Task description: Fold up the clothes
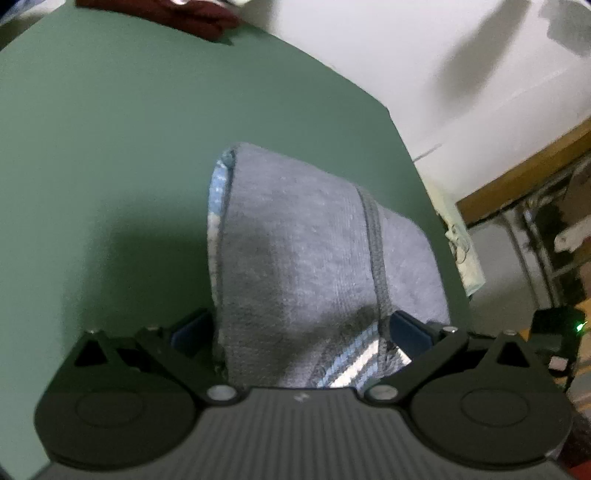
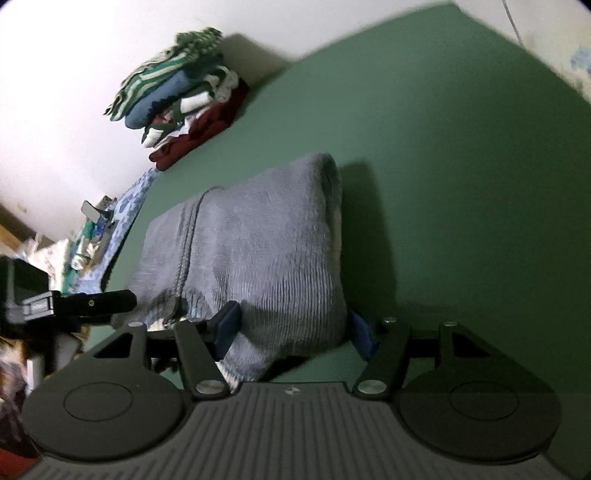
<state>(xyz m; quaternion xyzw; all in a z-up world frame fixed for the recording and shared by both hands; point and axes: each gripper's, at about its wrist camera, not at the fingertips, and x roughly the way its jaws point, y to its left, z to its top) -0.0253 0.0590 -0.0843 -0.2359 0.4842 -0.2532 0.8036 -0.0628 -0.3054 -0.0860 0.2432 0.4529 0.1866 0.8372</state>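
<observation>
A folded grey knit garment (image 1: 314, 251) lies on the green table (image 1: 110, 147), with a drawstring along it and a striped lining at its near end. My left gripper (image 1: 299, 332) has its jaws wide apart, one on each side of the garment's near end. In the right wrist view the same garment (image 2: 251, 254) fills the middle. My right gripper (image 2: 293, 328) also stands open around the garment's near corner, its blue pads (image 2: 229, 321) beside the cloth. The left gripper (image 2: 92, 304) shows at the left edge there.
A stack of folded clothes (image 2: 184, 96) stands against the white wall at the table's far corner; its dark red piece (image 1: 166, 14) shows in the left view. A blue patterned cloth with clutter (image 2: 110, 221) lies past the table's left edge. Shelving (image 1: 546, 236) stands at right.
</observation>
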